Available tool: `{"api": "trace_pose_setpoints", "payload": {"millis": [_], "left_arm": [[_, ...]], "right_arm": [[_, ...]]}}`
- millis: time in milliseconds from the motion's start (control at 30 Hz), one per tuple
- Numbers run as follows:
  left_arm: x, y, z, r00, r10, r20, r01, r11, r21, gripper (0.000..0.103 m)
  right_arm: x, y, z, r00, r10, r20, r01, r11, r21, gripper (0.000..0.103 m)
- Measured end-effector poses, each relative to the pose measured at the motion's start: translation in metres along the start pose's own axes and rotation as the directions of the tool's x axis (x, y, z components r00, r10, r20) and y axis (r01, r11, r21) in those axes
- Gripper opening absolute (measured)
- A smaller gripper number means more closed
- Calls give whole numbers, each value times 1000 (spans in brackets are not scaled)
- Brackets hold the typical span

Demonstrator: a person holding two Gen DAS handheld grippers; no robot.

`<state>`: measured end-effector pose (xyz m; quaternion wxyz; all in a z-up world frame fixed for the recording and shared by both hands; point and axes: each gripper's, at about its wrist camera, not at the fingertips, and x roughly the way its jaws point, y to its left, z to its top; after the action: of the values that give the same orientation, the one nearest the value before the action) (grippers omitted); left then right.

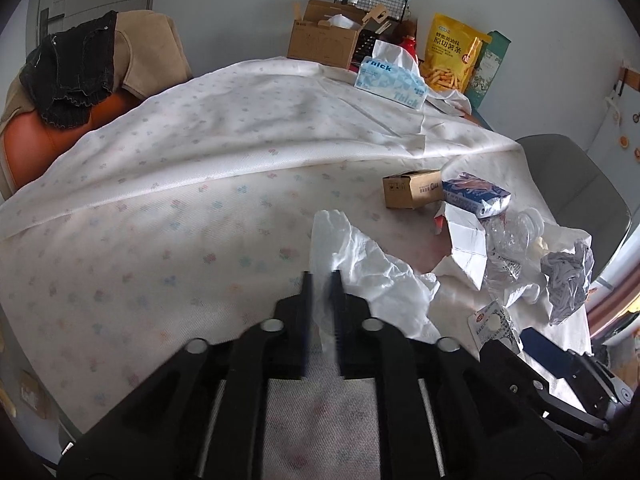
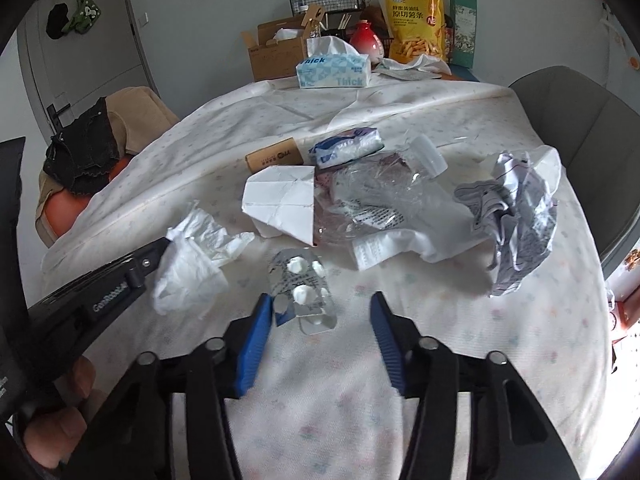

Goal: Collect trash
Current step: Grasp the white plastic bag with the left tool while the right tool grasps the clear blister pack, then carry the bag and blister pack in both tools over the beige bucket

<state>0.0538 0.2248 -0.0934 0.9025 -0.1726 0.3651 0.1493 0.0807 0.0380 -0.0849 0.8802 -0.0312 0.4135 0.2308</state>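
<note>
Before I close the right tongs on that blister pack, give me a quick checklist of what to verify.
1. Right tongs open: ok, jaws spread wide.
2. Blister pack between the jaws: ok, though it sits nearer the left finger than the middle.
3. Pack free of other trash: ok, it lies alone on the tablecloth, apart from the folded paper and the plastic wrap.
4. Left tongs holding the white bag: ok, jaws pinched on it.
5. Left tongs clear of the right's path: ok, off to the side in the right wrist view.
6. Bag mouth open to take the pack: cannot tell.
</note>
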Motion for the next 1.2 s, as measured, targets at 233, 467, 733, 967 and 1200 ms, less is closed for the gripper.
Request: {"api": "trace_pose_setpoints", "payload": {"millis": [233,467,733,967,1200], "left_arm": [[-5,-7,0,1000,5,22,-5,1000,14,49],[-3,-29,-5,1000,-26,-11,26,998,65,56],[4,-61,-17,995,-63,-83,74,987,140,7],[-17,-86,-18,998,-57,-22,60,978,201,6],[-38,-111,-14,997,-62,36,52,971,233,6]], "right_arm": [[-7,-2,-1,1000,17,25,-17,1000,0,27],[-23,-12,-2,997,-47,58,46,999,17,27],[-40,-33,-5,990,-112,85,107,992,63,27],[-64,-55,-7,980,-157,123,145,984,104,28],[-93,-77,-9,966,-188,175,163,975,150,28]]}}
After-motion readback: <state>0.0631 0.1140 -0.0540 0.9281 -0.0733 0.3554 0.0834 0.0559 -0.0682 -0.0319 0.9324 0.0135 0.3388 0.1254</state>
